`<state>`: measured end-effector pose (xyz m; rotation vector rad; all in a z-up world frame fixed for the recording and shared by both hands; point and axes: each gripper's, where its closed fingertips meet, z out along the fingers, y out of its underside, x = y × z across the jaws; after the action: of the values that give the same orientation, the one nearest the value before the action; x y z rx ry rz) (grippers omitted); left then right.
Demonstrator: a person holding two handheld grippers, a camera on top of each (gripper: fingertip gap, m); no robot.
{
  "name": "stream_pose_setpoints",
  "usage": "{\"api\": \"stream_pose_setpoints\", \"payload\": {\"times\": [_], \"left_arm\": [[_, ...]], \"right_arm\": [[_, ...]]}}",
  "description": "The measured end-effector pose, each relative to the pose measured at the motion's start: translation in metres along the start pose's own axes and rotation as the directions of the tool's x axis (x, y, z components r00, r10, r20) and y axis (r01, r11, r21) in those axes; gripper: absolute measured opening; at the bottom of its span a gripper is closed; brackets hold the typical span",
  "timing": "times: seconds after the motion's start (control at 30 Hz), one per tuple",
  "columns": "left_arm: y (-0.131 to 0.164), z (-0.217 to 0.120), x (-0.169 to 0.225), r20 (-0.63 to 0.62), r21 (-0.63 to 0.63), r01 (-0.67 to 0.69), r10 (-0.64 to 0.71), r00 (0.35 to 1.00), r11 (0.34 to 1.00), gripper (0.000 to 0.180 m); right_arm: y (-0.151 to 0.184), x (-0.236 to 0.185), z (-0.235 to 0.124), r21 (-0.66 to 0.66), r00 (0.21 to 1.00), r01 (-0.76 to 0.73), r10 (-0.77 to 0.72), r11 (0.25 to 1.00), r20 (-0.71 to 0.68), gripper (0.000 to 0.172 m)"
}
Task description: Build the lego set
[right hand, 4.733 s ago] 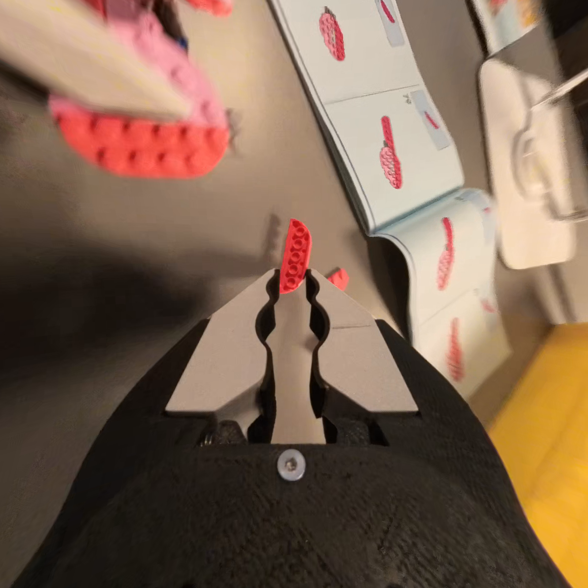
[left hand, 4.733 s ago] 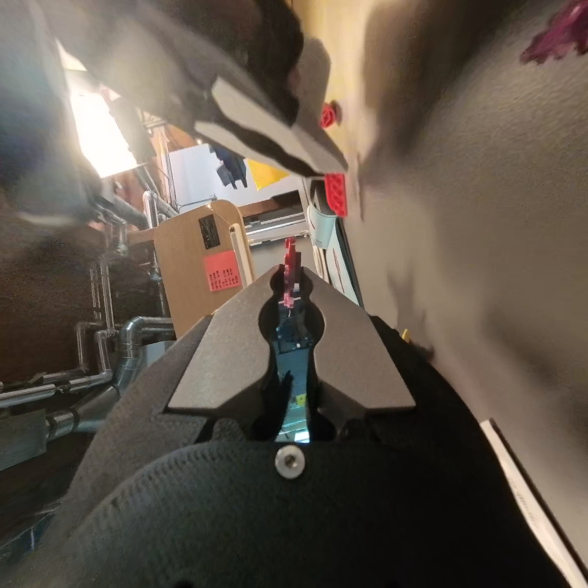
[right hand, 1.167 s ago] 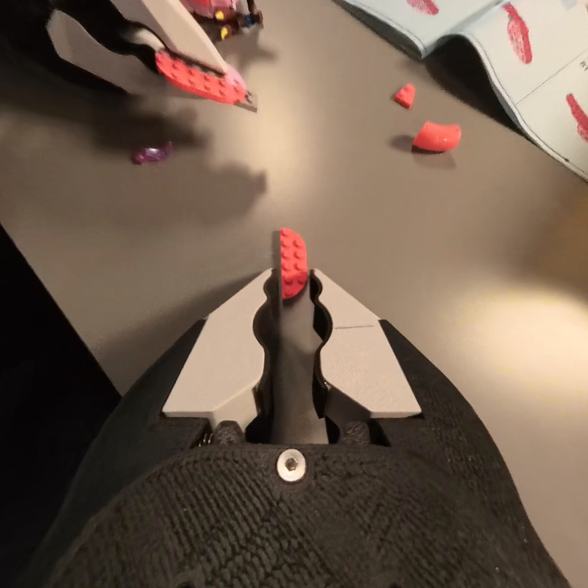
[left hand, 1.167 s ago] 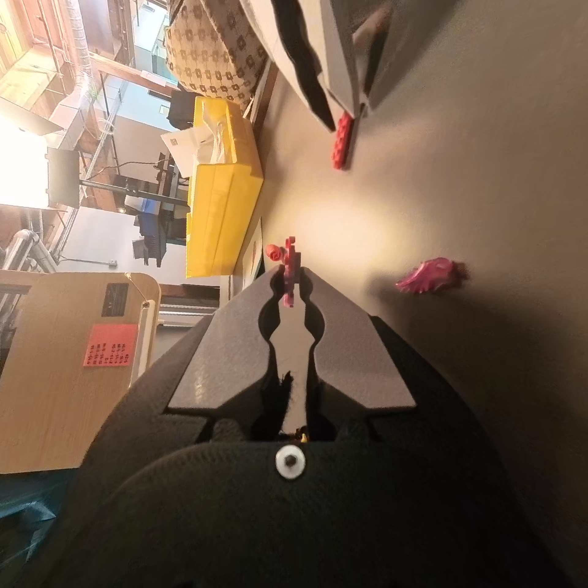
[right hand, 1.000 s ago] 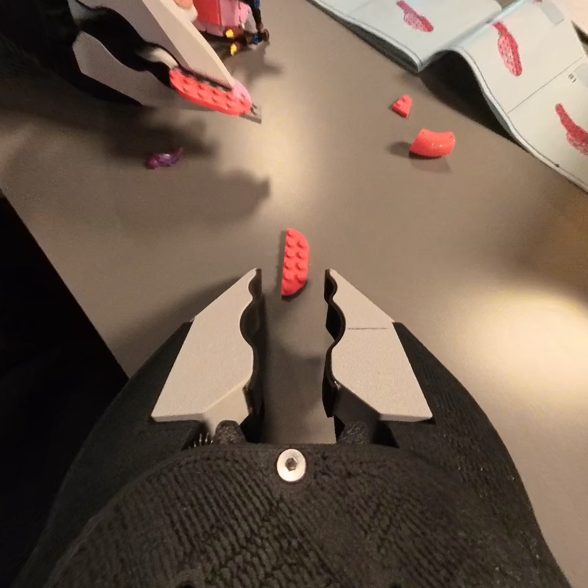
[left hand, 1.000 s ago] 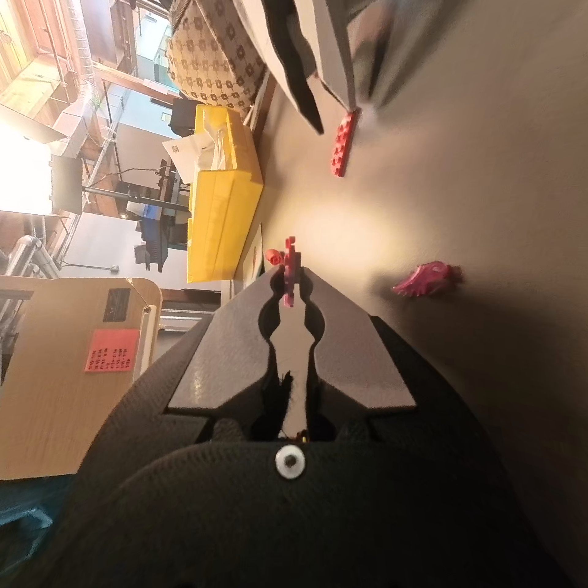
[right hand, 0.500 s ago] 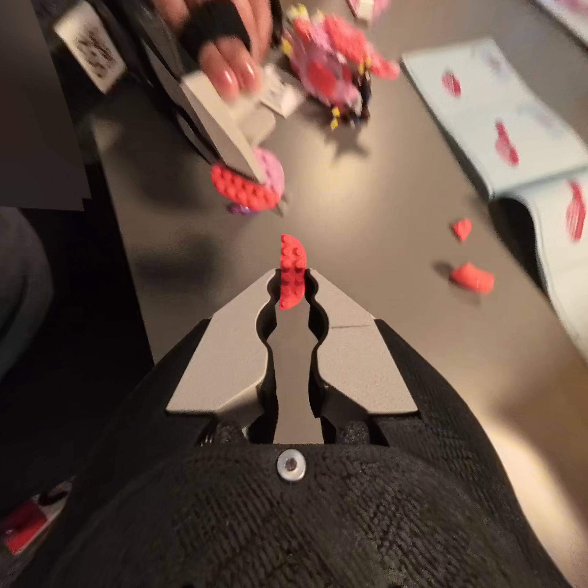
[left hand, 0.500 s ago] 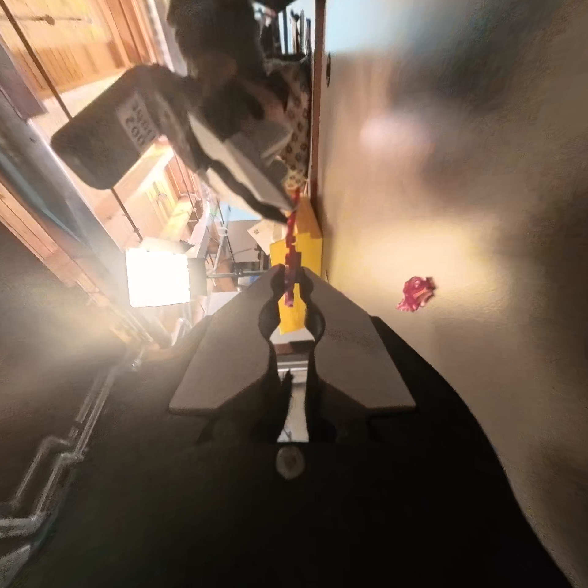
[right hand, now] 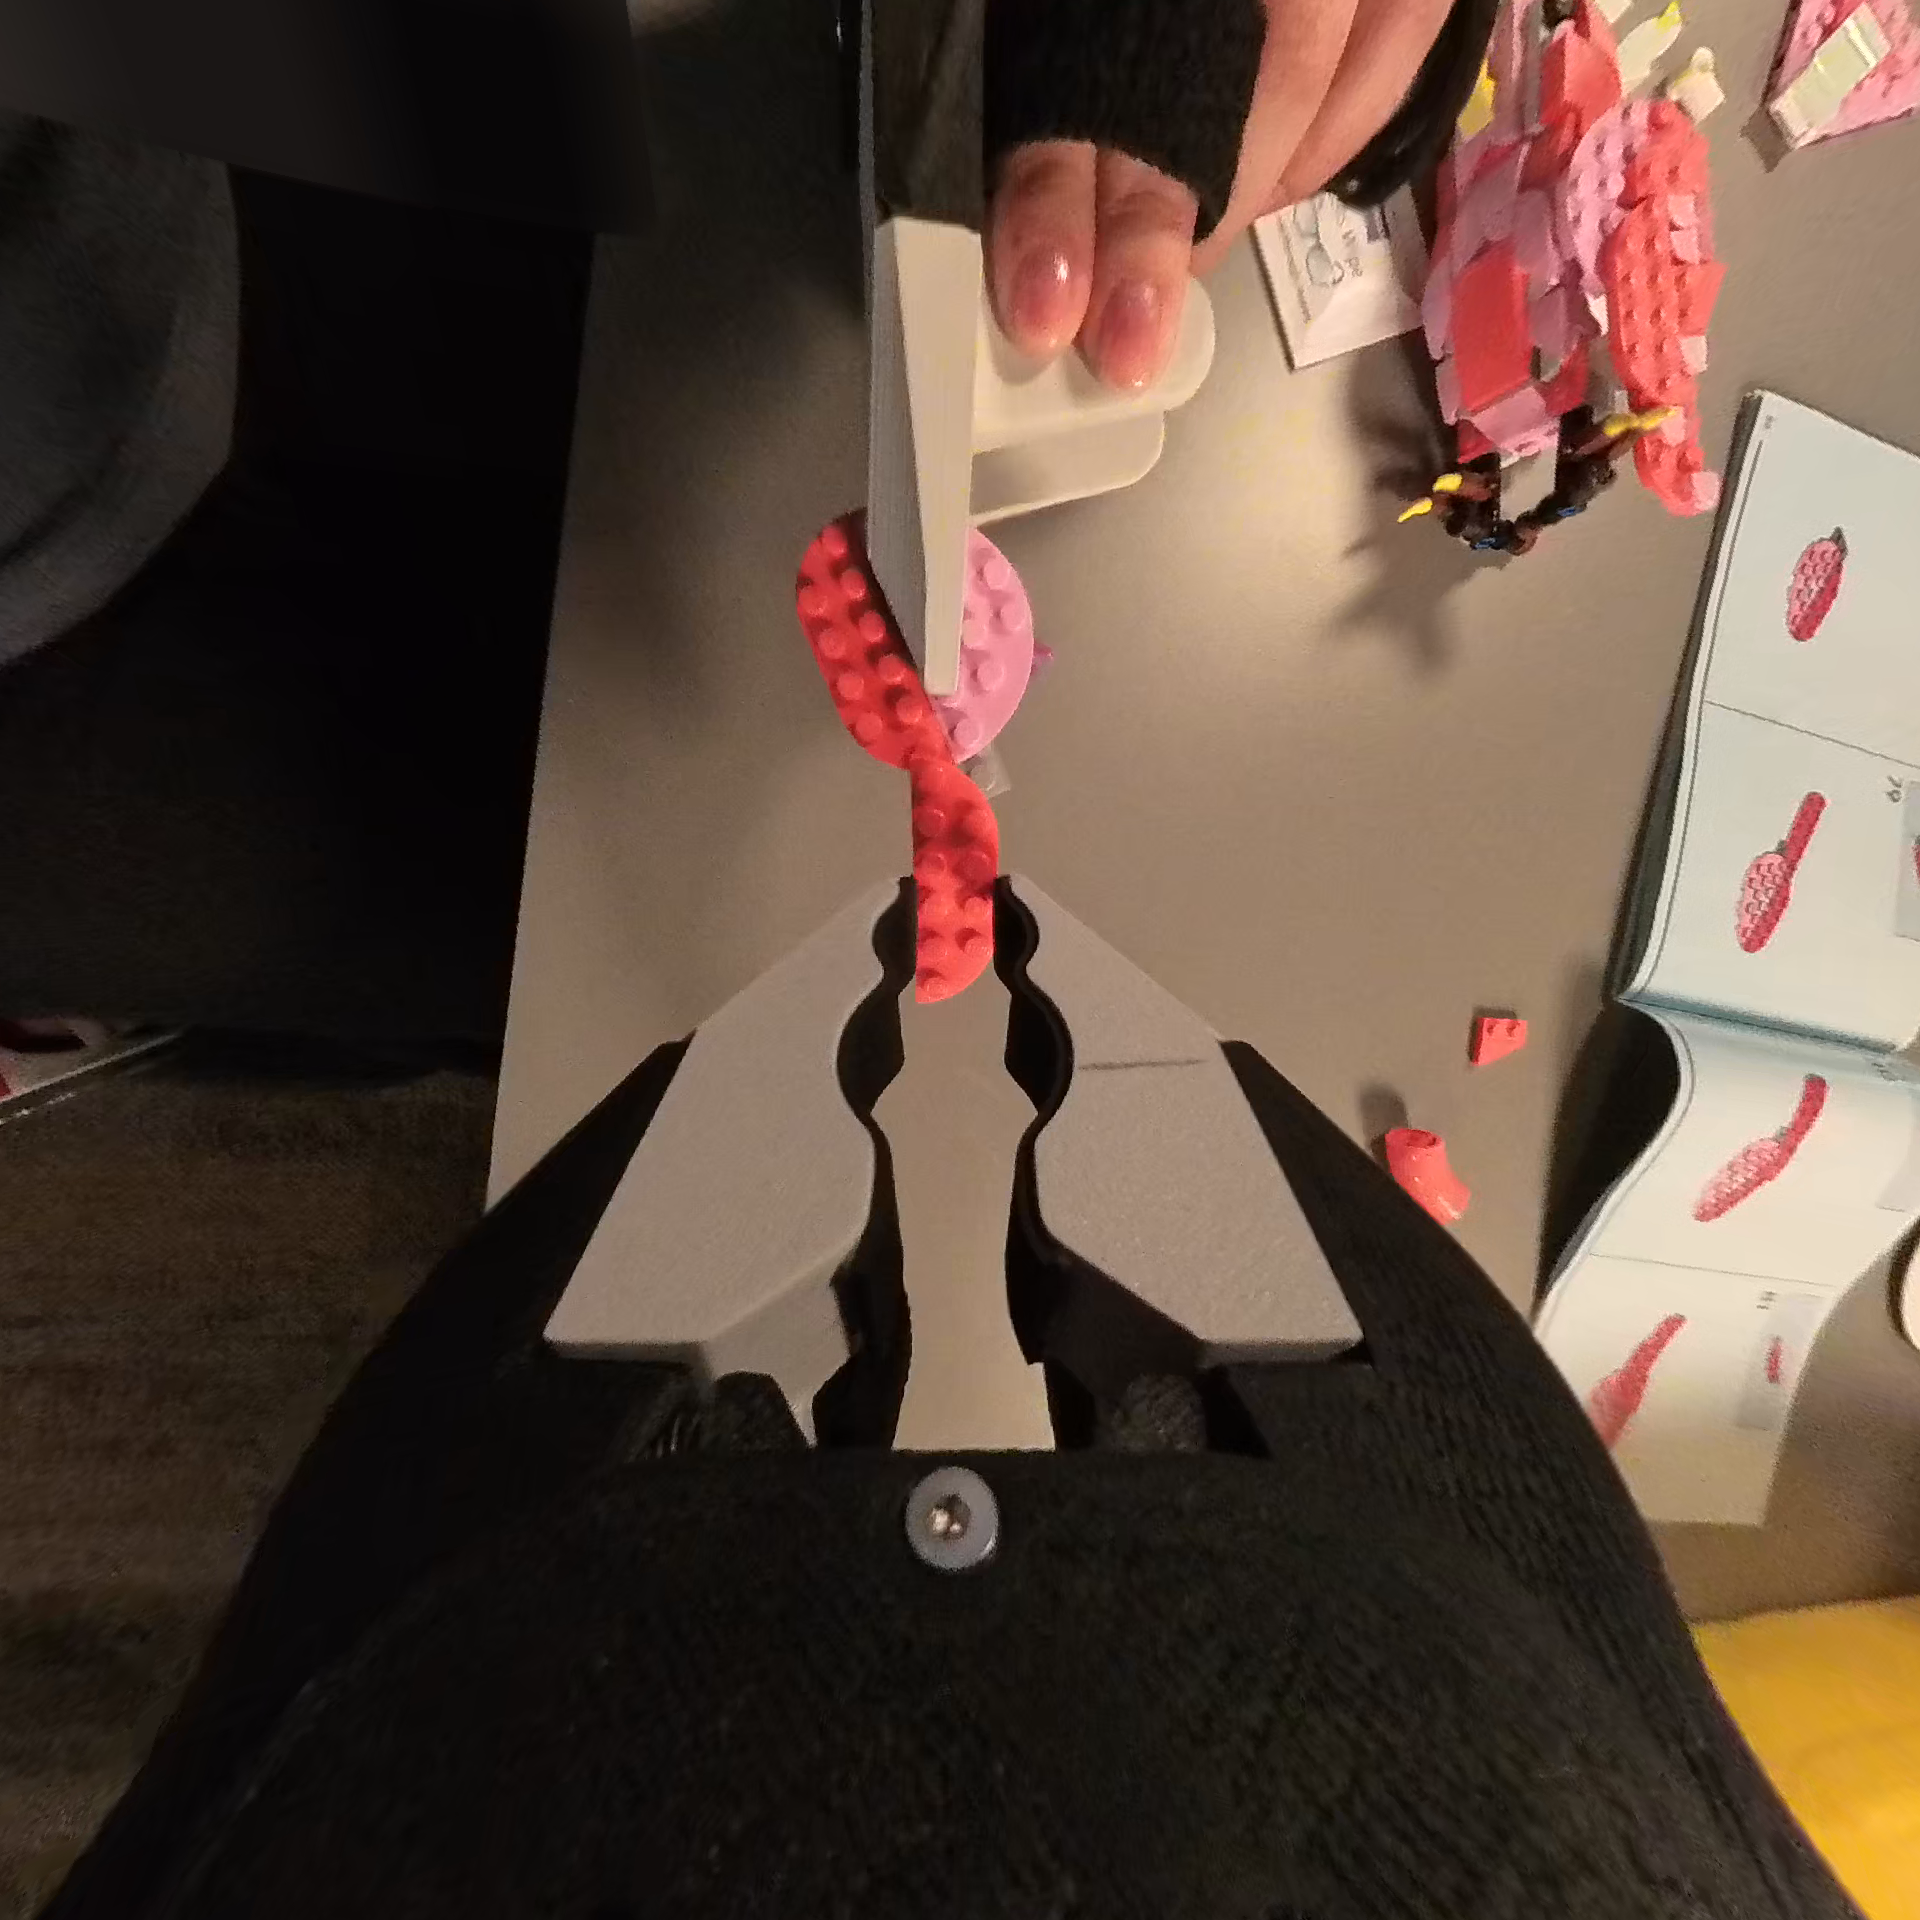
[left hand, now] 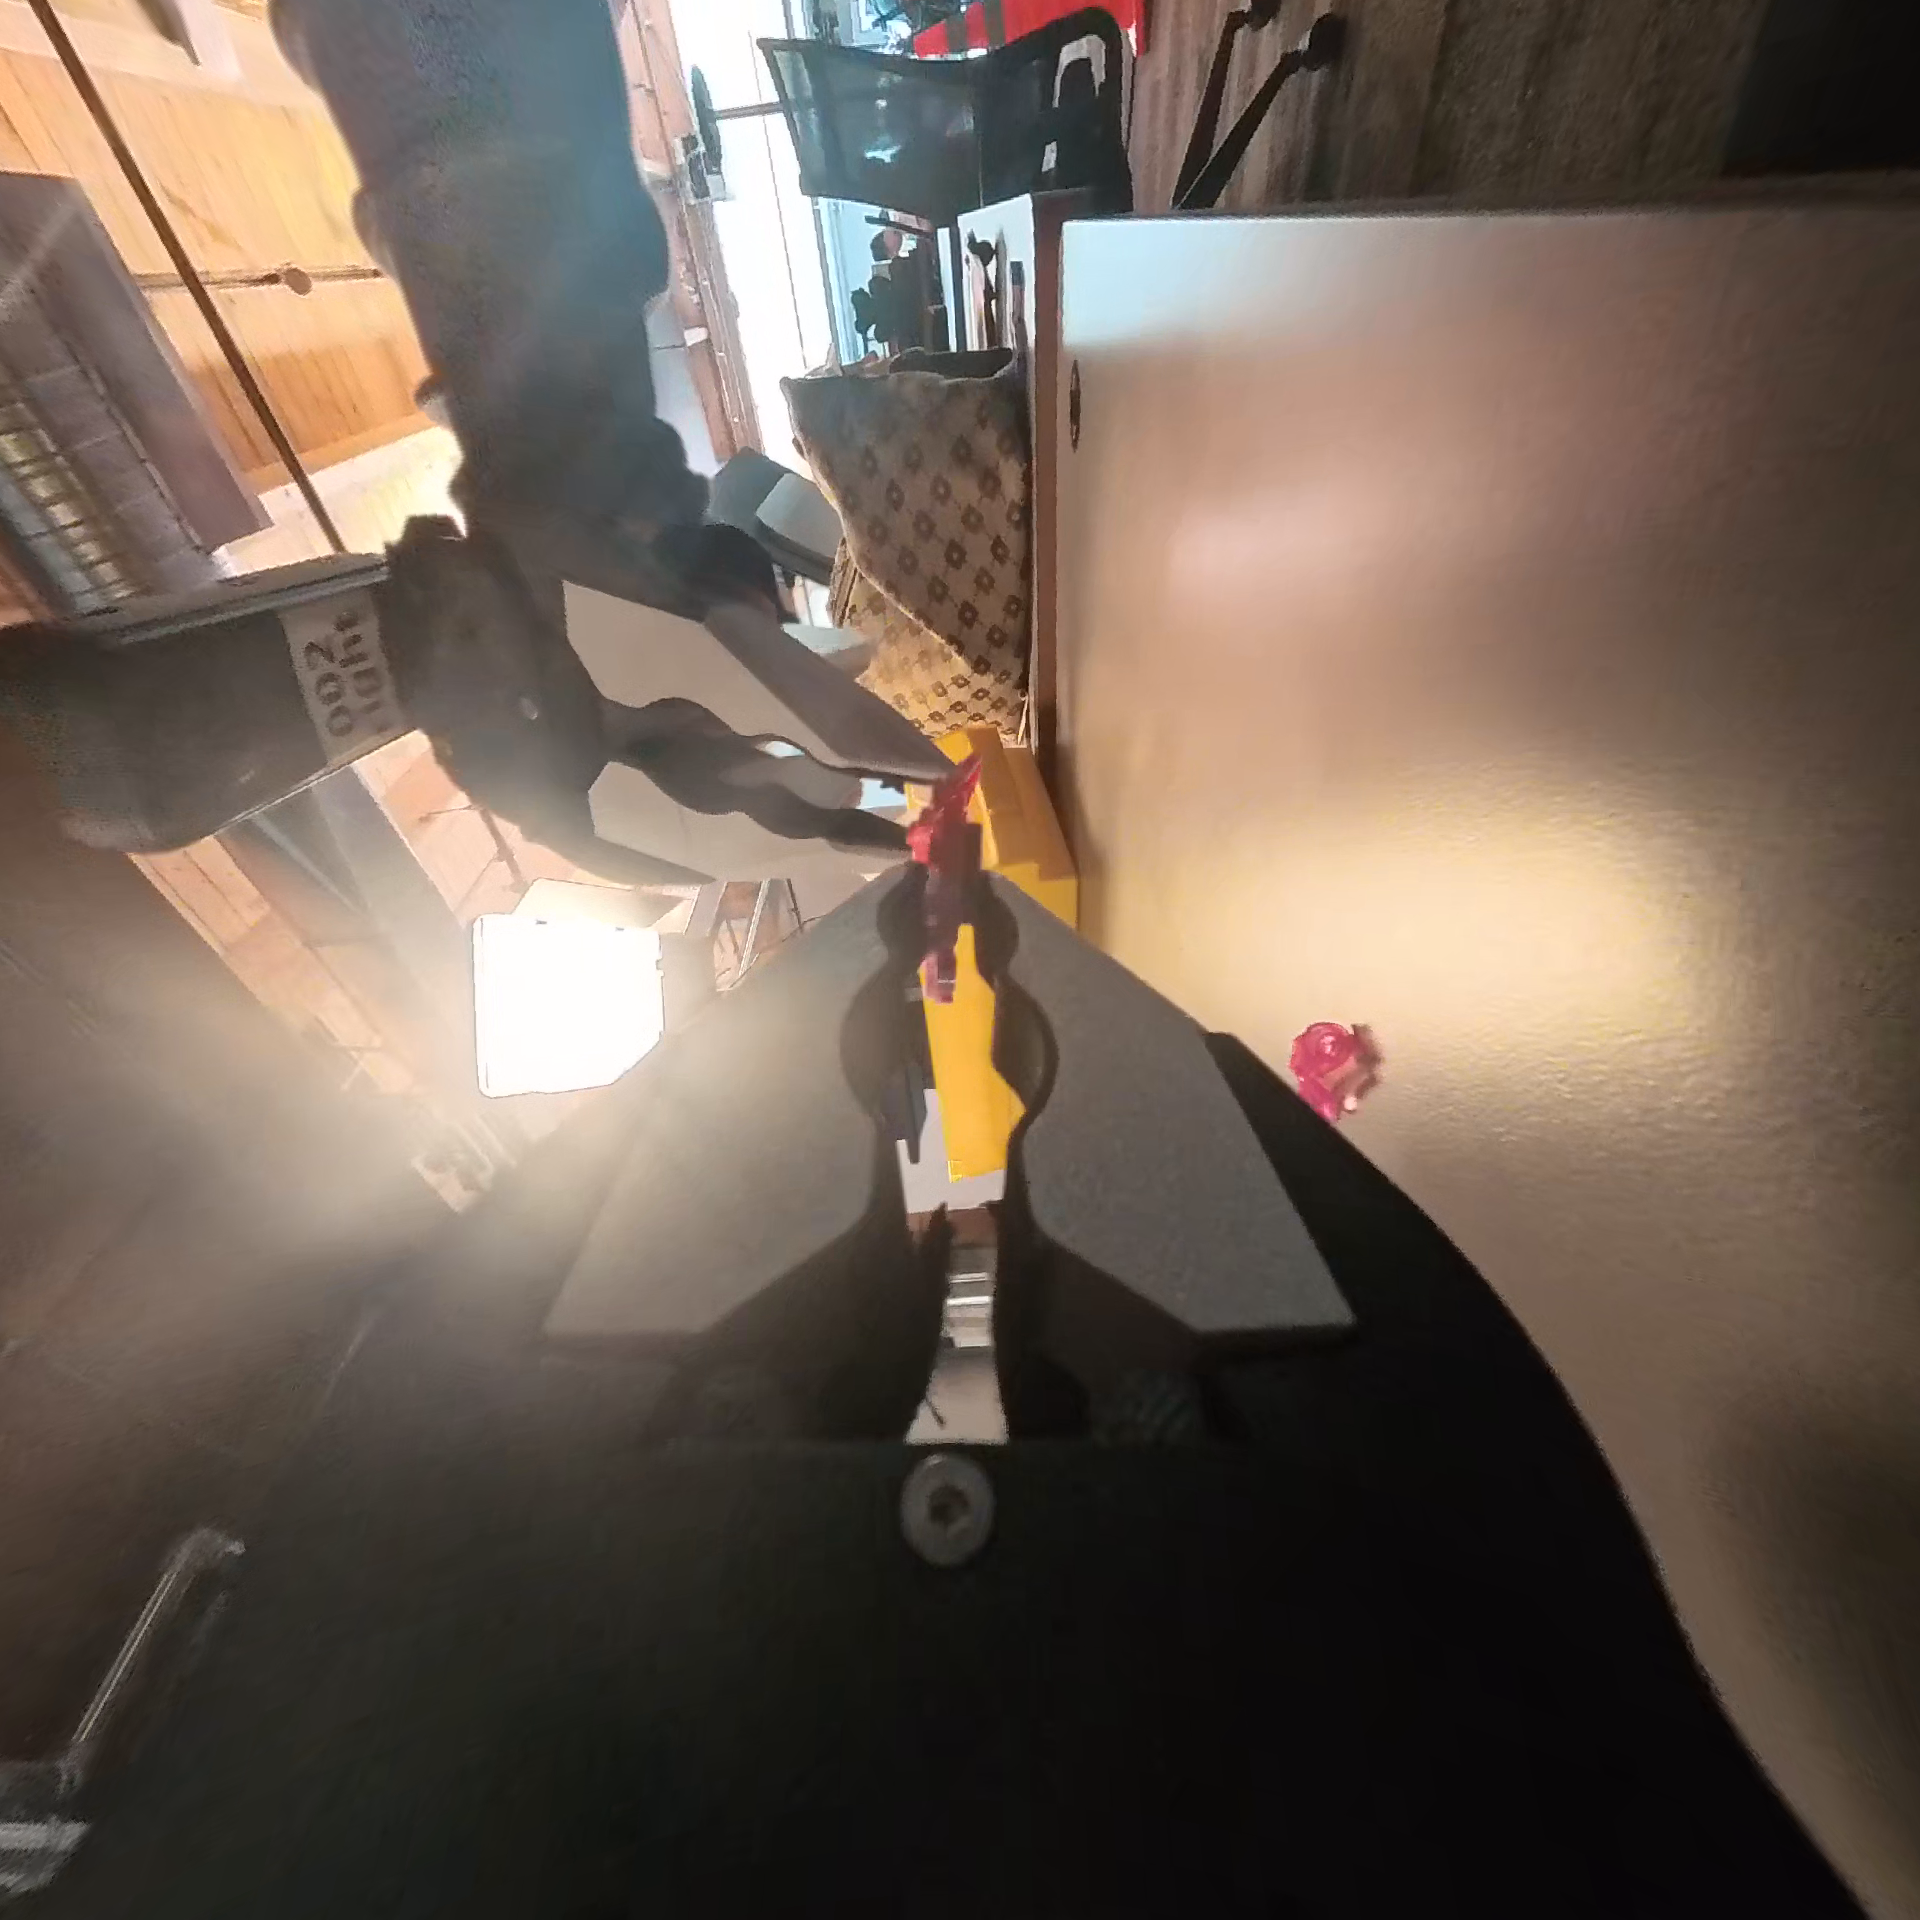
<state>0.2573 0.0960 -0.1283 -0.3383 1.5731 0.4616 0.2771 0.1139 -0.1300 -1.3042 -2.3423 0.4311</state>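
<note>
Two hand-held grippers are meeting above a matte grey-brown table (right hand: 1299, 831). The right gripper (right hand: 954, 894) is clamping a red half-round studded plate (right hand: 951, 883), both grey ribbed fingertips pressing its edges. The left gripper (right hand: 925, 623), seen from the right wrist view beneath a gloved hand (right hand: 1122, 208), is gripping a flat build of a red studded plate (right hand: 847, 634) and a pink round plate (right hand: 987, 634). The held half-round plate's far end is touching that build's lower edge.

On the table are lying a small red wedge brick (right hand: 1498, 1039), a curved red piece (right hand: 1425, 1174), an open pale-blue instruction booklet (right hand: 1787, 831) and a pink-and-red brick model (right hand: 1569, 270). In the left wrist view a translucent magenta piece (left hand: 1333, 1070) is lying on the table, and a yellow bin (left hand: 997, 831) and a patterned cushion (left hand: 935, 520) are showing beyond the edge, under wood-panelled walls and a glaring light.

About a second earlier the right fingers were standing wide apart around the half-round plate, which was resting on the table — now they are closed on it and it is raised to the build.
</note>
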Motion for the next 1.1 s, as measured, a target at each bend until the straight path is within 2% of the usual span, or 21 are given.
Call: {"api": "stream_pose_setpoints", "payload": {"times": [0.03,0.17,0.57,0.97,1.1], "left_arm": [[0.0,0.0,0.002,-0.008,0.001,0.001,-0.001,1.0,1.0,0.005],[-0.002,0.0,0.013,-0.078,0.017,0.044,-0.042,0.996,0.999,0.007],[-0.019,-0.005,0.051,-0.347,0.074,0.187,-0.151,0.926,0.98,0.007],[-0.02,-0.003,0.052,-0.346,0.069,0.195,-0.16,0.925,0.978,0.007],[-0.02,-0.003,0.052,-0.345,0.068,0.195,-0.16,0.925,0.978,0.007]], "right_arm": [[0.003,0.002,0.001,-0.03,1.0,0.009,-0.009,0.999,-0.01,0.011],[0.014,0.002,0.009,-0.113,1.0,0.023,-0.024,0.993,-0.006,0.011],[0.024,-0.027,0.049,-0.009,0.986,-0.066,0.066,0.998,0.15,0.012],[0.024,-0.028,0.047,0.064,0.988,-0.111,0.103,0.992,0.115,0.013],[0.023,-0.025,0.042,0.086,0.985,-0.167,0.164,0.982,0.044,0.03]]}}
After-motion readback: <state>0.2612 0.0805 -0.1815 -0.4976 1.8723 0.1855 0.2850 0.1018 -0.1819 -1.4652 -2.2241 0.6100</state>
